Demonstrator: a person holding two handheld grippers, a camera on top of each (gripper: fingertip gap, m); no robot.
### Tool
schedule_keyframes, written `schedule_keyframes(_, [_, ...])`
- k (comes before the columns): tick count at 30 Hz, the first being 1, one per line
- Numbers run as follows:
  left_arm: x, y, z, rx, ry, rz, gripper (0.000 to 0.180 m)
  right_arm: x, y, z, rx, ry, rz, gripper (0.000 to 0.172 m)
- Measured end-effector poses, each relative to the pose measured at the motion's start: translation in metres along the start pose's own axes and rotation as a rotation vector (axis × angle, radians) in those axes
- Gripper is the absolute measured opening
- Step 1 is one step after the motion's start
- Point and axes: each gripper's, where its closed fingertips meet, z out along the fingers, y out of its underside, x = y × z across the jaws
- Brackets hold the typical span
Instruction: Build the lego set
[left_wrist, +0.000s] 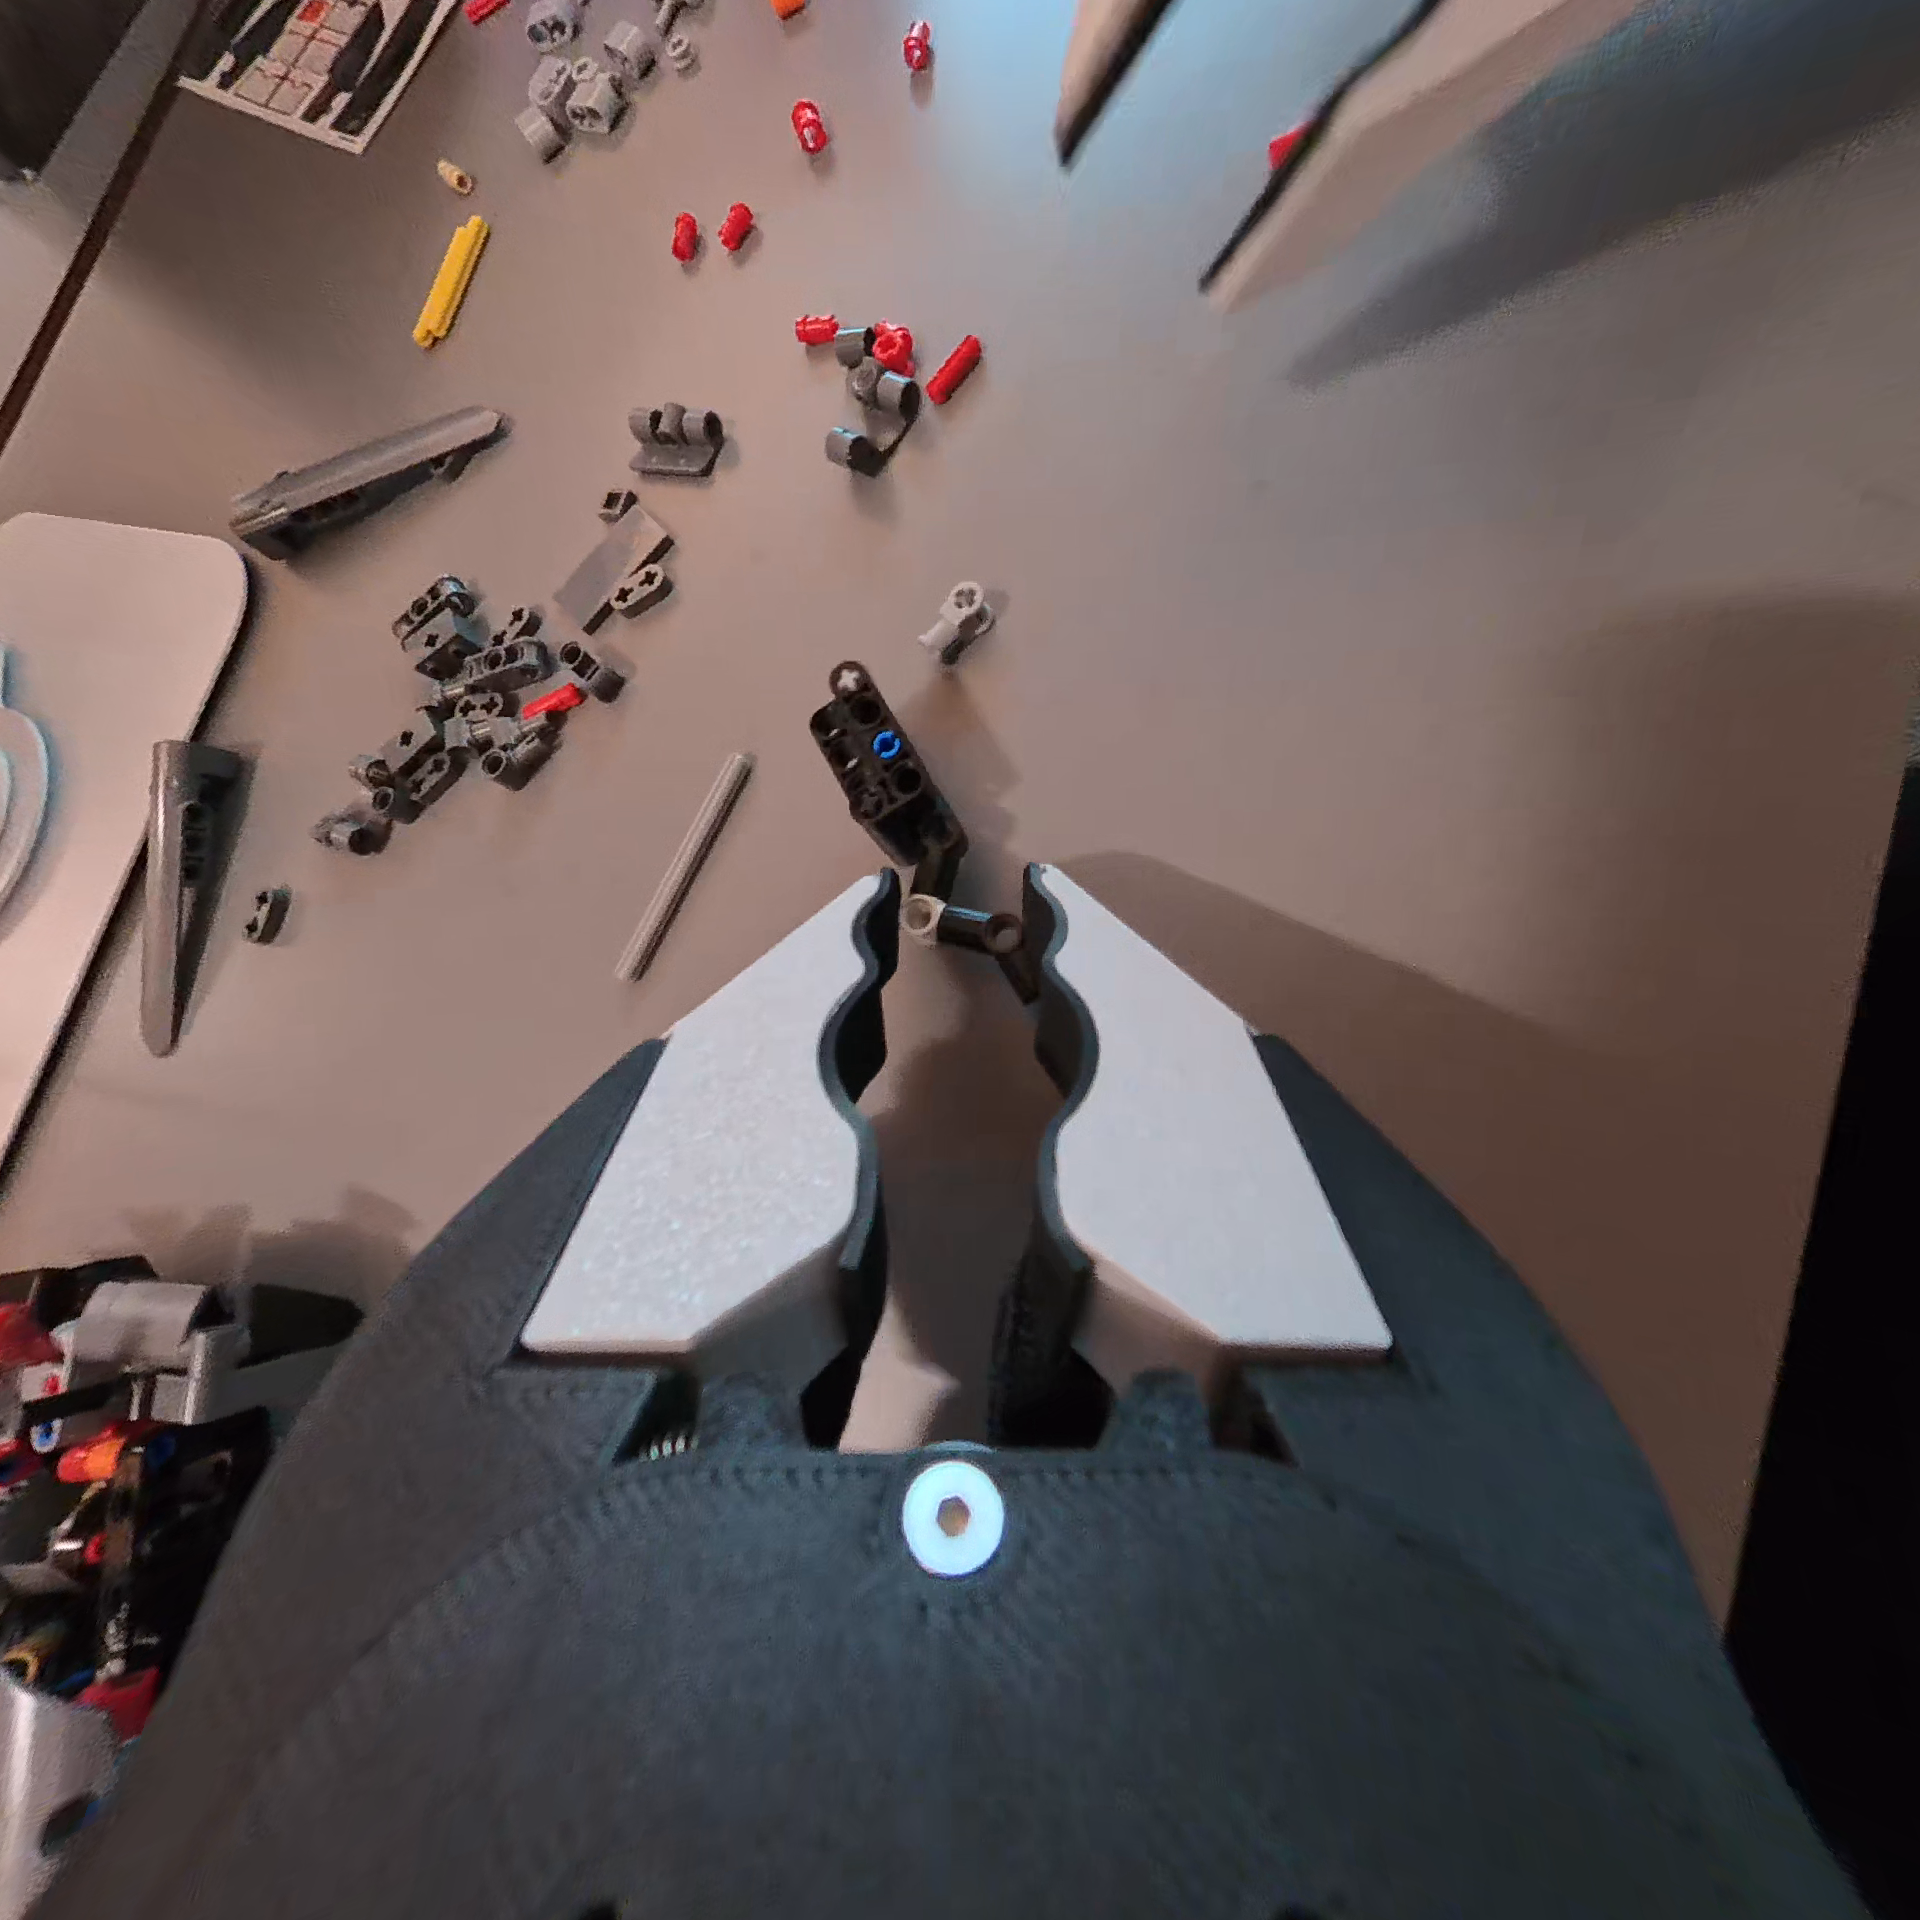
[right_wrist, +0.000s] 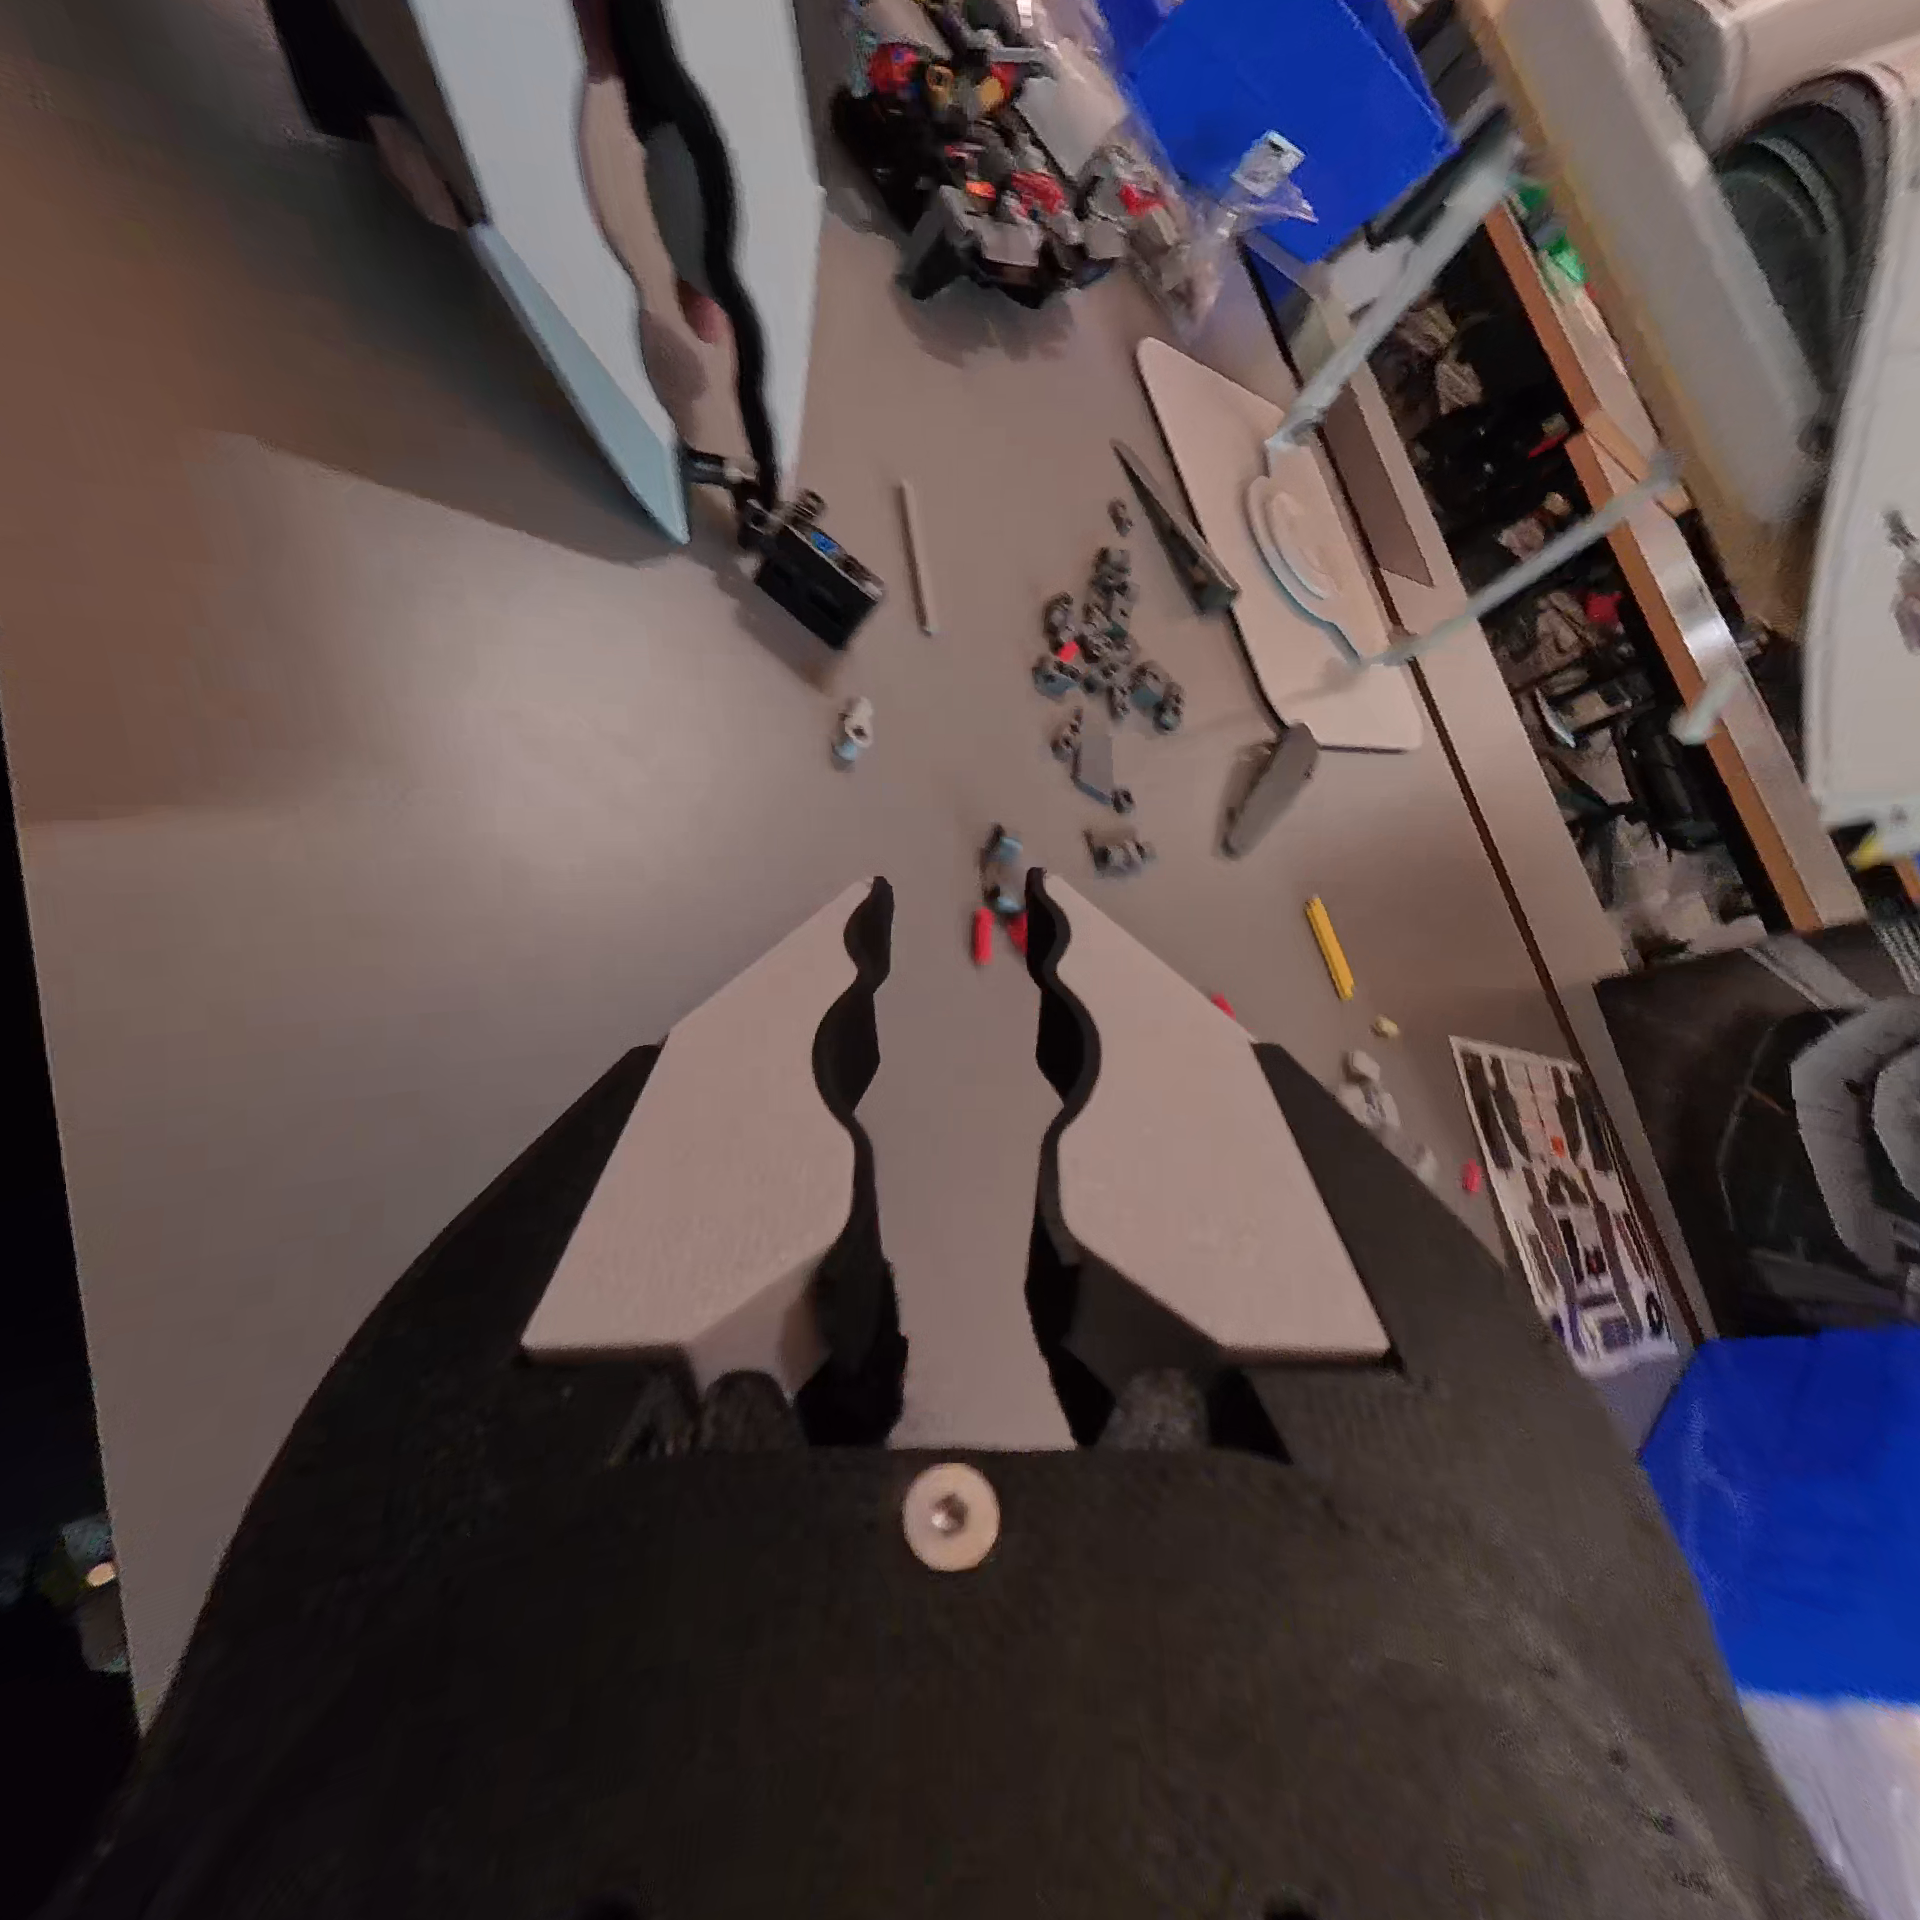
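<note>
In the left wrist view my left gripper (left_wrist: 961, 914) is shut on a short black connector with a tan end (left_wrist: 961, 925), which spans the gap between the two fingertips. The connector belongs to a black brick assembly with a blue pin (left_wrist: 883, 769) that sticks out ahead of the tips over the grey table (left_wrist: 1351, 623). The right wrist view shows this gripper at the upper left, holding the same assembly (right_wrist: 816, 577). My right gripper (right_wrist: 958, 914) is open and empty above the table. Red pins (right_wrist: 987, 935) and a small grey piece (right_wrist: 1003, 862) lie on the table beyond its tips.
A grey axle (left_wrist: 686, 868), a pile of dark grey and black pieces (left_wrist: 468, 707), a yellow axle (left_wrist: 449, 281) and red pins (left_wrist: 712, 234) lie scattered on the table. A white board (left_wrist: 104, 675) is at the left, and a partly built model (left_wrist: 94, 1455) is at the lower left. Blue bins (right_wrist: 1288, 114) stand at the table's edge.
</note>
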Motion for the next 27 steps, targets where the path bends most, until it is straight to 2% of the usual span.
schedule_keyframes(1, [0.0,0.001,-0.001,0.001,0.007,0.022,0.021,0.007,0.004,-0.008,-0.001,0.016,0.024,0.024])
schedule_keyframes(7, [0.004,0.012,-0.015,0.012,0.09,0.178,0.022,0.052,0.051,-0.067,-0.071,0.14,0.175,0.025])
schedule_keyframes(11, [-0.002,0.014,-0.022,0.045,0.097,0.3,0.023,0.074,0.081,-0.089,-0.139,0.201,0.241,0.028])
schedule_keyframes(14, [-0.008,0.017,-0.028,0.044,0.148,0.351,0.031,0.089,0.103,-0.089,-0.207,0.212,0.271,0.027])
schedule_keyframes(19, [-0.018,0.02,-0.034,0.064,0.208,0.406,0.032,0.106,0.144,-0.074,-0.328,0.162,0.295,0.02])
schedule_keyframes(24, [-0.021,0.013,-0.034,0.129,0.247,0.385,0.03,0.115,0.167,-0.062,-0.373,0.109,0.308,0.019])
schedule_keyframes(27, [-0.029,0.008,-0.034,0.182,0.205,0.366,0.029,0.12,0.175,-0.058,-0.383,0.094,0.304,0.019])
